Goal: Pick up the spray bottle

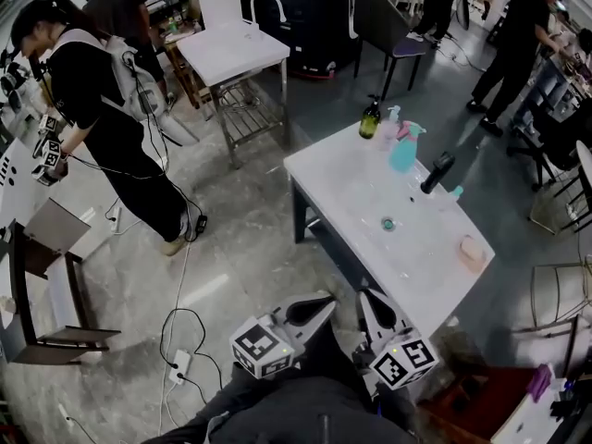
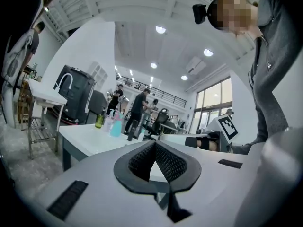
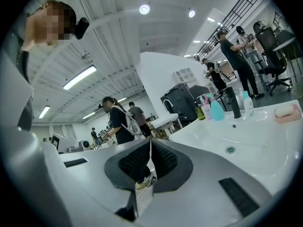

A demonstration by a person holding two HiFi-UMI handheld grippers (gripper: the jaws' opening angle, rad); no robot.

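White worktop in busy workshop. Spray bottle upright at far end, just beside green bottle, near black faucet. Left tongs and right tongs both clenched, empty, well apart from spray bottle.

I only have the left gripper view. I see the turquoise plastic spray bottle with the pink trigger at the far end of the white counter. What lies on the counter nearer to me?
Observer: In the head view, a pale pink soap bar lies near the counter's near right end.
Operator: Is the top flat all the way to the bottle?
Observer: No. A basin with a small round drain is sunk into the white counter, on the near side of the turquoise spray bottle.
Operator: And the right claw?
Observer: The right claw is shut, with nothing between its jaws.
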